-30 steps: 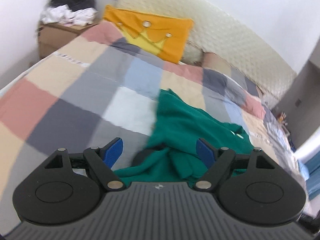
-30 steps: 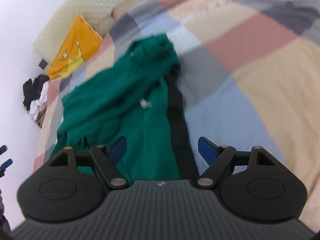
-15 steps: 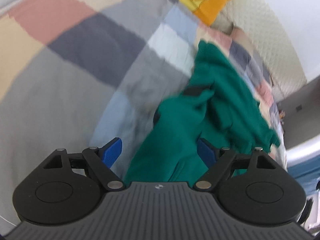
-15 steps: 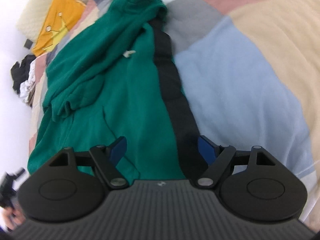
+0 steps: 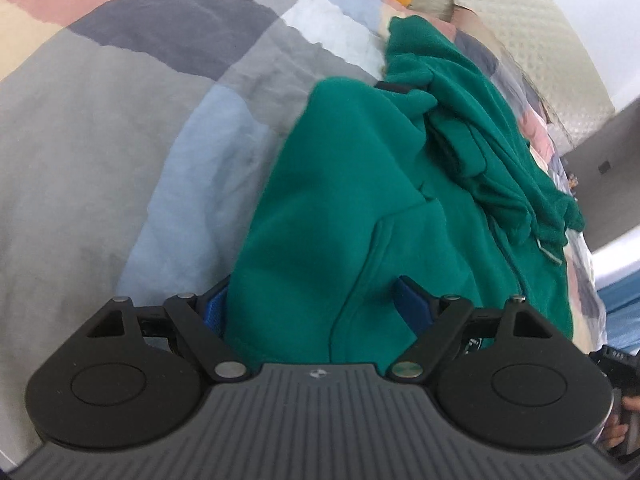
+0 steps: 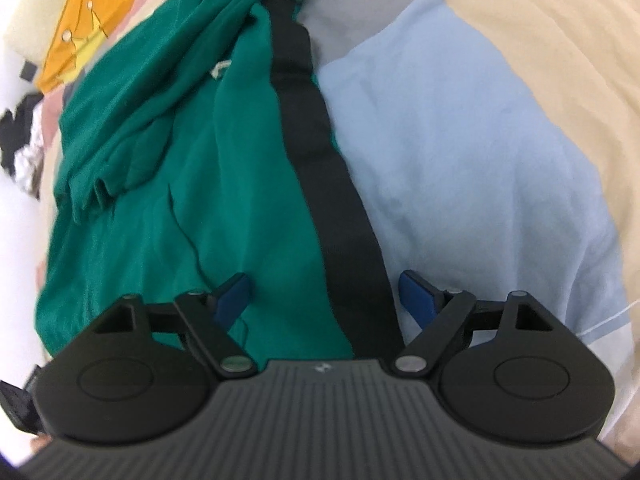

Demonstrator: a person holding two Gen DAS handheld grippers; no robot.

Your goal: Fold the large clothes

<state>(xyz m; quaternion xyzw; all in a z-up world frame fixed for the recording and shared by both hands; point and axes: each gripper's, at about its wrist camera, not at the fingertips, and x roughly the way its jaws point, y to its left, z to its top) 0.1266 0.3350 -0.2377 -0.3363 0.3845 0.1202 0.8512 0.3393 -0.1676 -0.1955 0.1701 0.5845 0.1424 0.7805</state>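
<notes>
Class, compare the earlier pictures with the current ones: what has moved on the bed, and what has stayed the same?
Both grippers came down close over the green garment. The left gripper now has its edge between open jaws; the right gripper straddles its black stripe, jaws opening. Nothing gripped. The garment still lies crumpled on the patchwork bedspread.

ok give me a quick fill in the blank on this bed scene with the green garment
1. The crumpled fleece garment on the patchwork bedspread is ____ in colour.
2. A ____ band runs along the garment's edge in the right wrist view.
3. The orange cushion bears a yellow ____.

Missing words: green; black; crown
</notes>
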